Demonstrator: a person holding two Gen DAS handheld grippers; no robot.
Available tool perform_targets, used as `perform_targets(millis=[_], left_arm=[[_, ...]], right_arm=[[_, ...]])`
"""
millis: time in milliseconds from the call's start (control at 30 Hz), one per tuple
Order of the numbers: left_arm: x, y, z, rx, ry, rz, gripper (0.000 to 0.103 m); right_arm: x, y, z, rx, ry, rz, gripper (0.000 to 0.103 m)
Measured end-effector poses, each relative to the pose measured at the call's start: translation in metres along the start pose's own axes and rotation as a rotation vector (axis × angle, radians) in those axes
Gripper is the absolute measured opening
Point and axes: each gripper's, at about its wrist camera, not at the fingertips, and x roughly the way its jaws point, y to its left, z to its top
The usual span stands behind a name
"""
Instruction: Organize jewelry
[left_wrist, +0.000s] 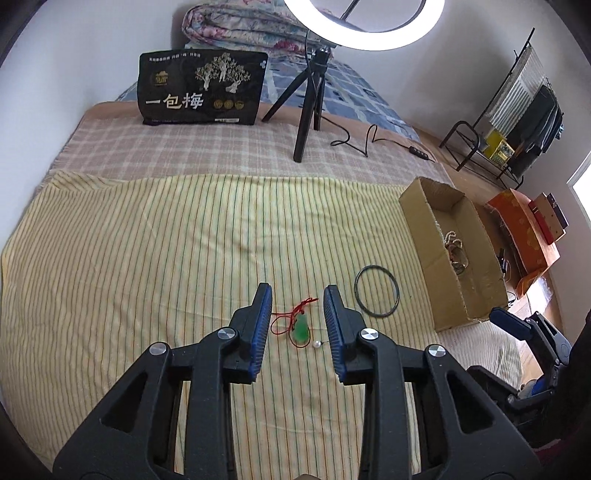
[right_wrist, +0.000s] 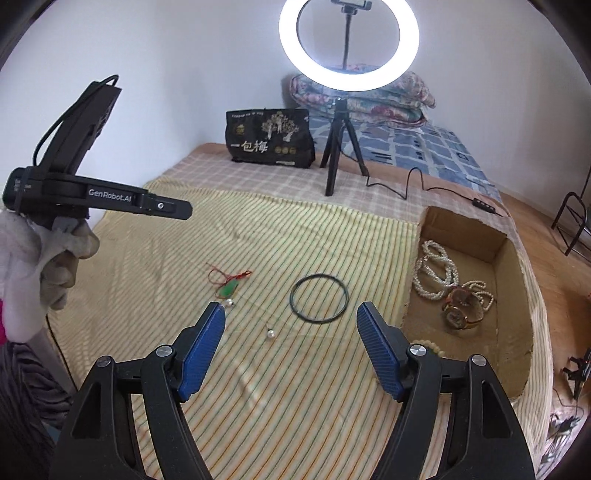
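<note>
With its jaws partly apart and gripping nothing, my left claw (left_wrist: 297, 317) hangs over the green pendant (left_wrist: 301, 328) on its red cord, which lies on the striped towel (left_wrist: 147, 258) beside a small pearl (left_wrist: 316, 344). My right claw (right_wrist: 290, 328) gapes wide and empty. The black ring (right_wrist: 319, 299) lies flat between pendant and box (right_wrist: 517, 295), where pearl strands (right_wrist: 436, 273) and a watch (right_wrist: 460, 308) rest.
</note>
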Motion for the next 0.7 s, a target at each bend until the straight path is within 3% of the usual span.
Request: perform_targets(millis=[267, 500, 600, 700], left_arm=[[0.041, 0.003, -0.01, -0.021, 0.126, -0.019, 0.028], [0.074, -0.001, -0.017, -0.014, 0.206, -0.015, 0.028], [0.082, -0.004, -0.016, -0.007, 0.218, -0.013, 0.028], [0.091, -0.007, -0.016, -0.003, 0.229, 0.0, 0.028]], right_arm=[[0.042, 0.009, -0.013, -0.045, 0.176, 0.062, 0.074], [0.062, 0.003, -0.02, -0.036, 0.235, 0.082, 0.073], [0.068, 0.005, -0.022, -0.044, 0.254, 0.094, 0.061], [0.072, 0.007, -0.022, -0.051, 0.266, 0.101, 0.057]])
